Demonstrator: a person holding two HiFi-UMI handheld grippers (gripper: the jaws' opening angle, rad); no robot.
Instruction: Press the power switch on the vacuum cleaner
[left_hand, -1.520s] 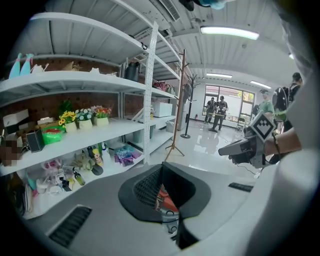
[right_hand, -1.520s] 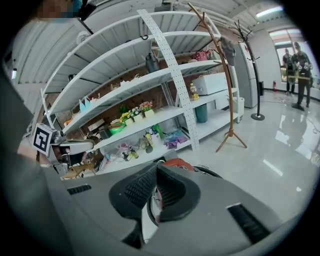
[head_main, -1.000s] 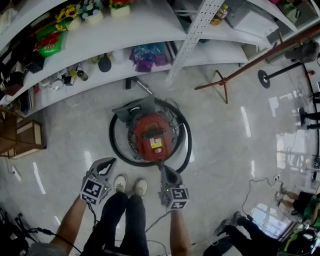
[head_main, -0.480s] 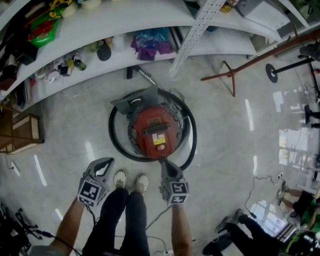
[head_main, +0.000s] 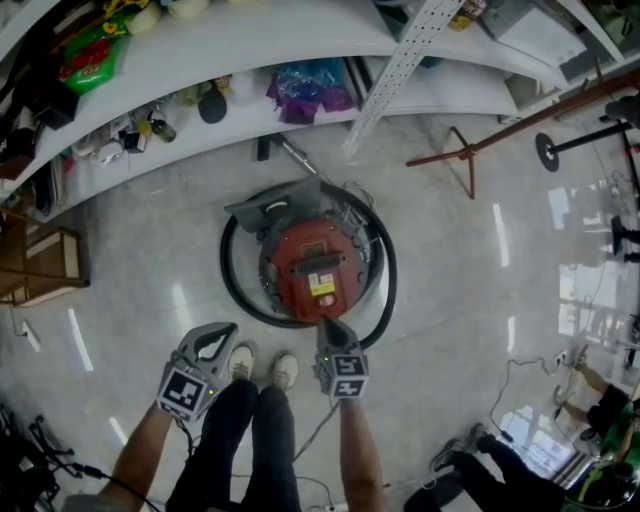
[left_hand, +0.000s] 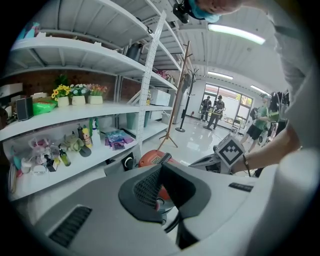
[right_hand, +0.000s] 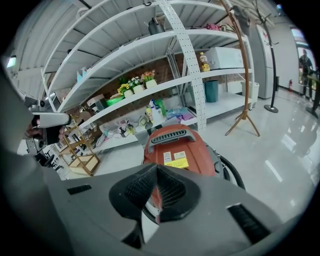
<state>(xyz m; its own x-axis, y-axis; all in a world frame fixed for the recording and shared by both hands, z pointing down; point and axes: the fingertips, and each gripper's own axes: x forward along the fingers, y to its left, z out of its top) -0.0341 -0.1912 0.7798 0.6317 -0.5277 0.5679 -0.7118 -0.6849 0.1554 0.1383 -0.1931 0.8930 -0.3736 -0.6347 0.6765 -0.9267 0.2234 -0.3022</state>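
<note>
A red vacuum cleaner (head_main: 312, 268) stands on the shiny floor, ringed by its black hose (head_main: 232, 285). It has a dark handle and a yellow label on top. I cannot make out its power switch. My right gripper (head_main: 326, 323) is shut and empty, its tip at the vacuum's near edge. In the right gripper view the vacuum cleaner (right_hand: 175, 150) fills the space just past the right gripper (right_hand: 157, 166). My left gripper (head_main: 226, 328) is shut and empty, held left of the vacuum above the shoes. In the left gripper view the vacuum cleaner (left_hand: 150, 159) shows beyond the left gripper (left_hand: 162, 165).
White shelves (head_main: 250, 120) with flower pots, bottles and a purple bag run behind the vacuum. A wooden coat stand (head_main: 470, 150) is at the right and a small wooden rack (head_main: 45, 265) at the left. My shoes (head_main: 262, 368) are near the vacuum. Cables and people (head_main: 500, 465) are at lower right.
My right gripper has moved forward a little, so its tip now reaches the vacuum's near edge. The left gripper has barely moved.
</note>
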